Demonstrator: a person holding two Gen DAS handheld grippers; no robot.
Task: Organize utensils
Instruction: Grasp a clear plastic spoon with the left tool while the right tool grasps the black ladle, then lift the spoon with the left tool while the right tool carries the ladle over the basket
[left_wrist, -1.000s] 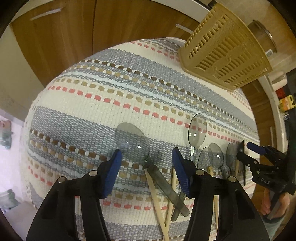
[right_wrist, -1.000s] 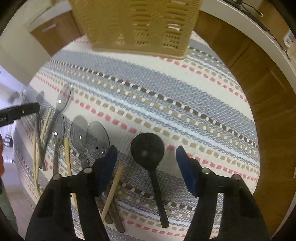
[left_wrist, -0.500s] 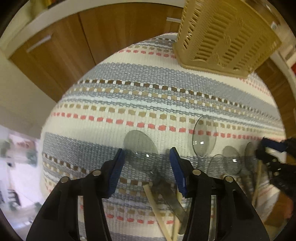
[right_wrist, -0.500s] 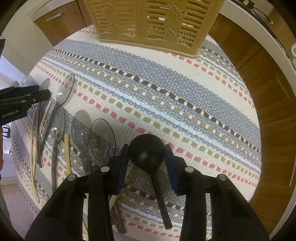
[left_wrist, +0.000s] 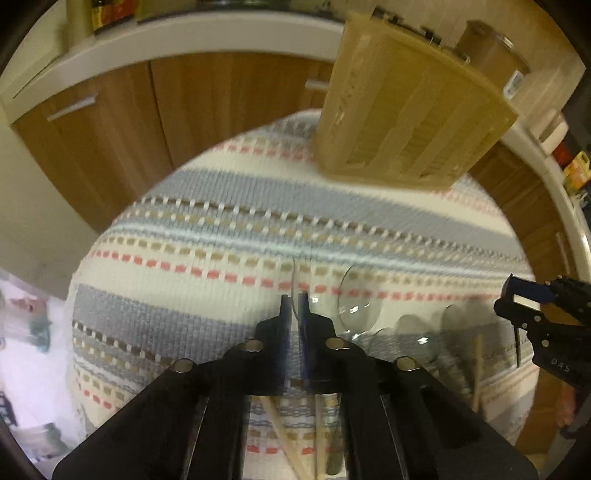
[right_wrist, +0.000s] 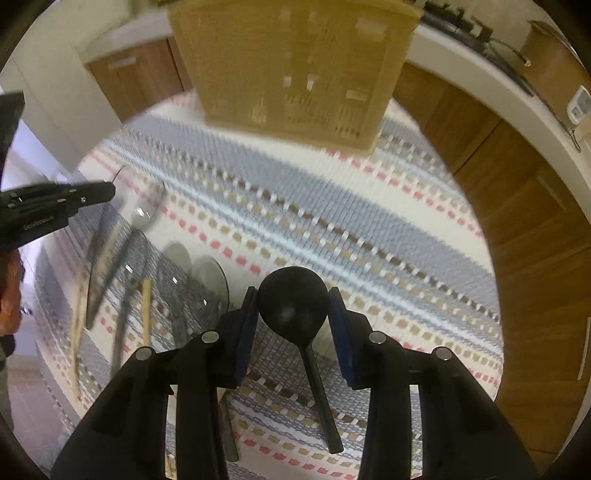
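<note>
My left gripper is shut on a clear plastic spoon, held edge-on above the striped mat. My right gripper is shut on the bowl of a black spoon, whose handle hangs down between the fingers. The tan slotted utensil basket stands at the mat's far edge; it also shows in the right wrist view. More clear spoons and wooden chopsticks lie on the mat's left part in the right wrist view.
Wooden cabinet doors and a white countertop edge surround the mat. Jars stand behind the basket. The right gripper shows in the left wrist view at the right edge.
Both grippers have closed: the left on the clear spoon, the right on the black spoon. Both have lifted off the mat, and the basket looks nearer.
</note>
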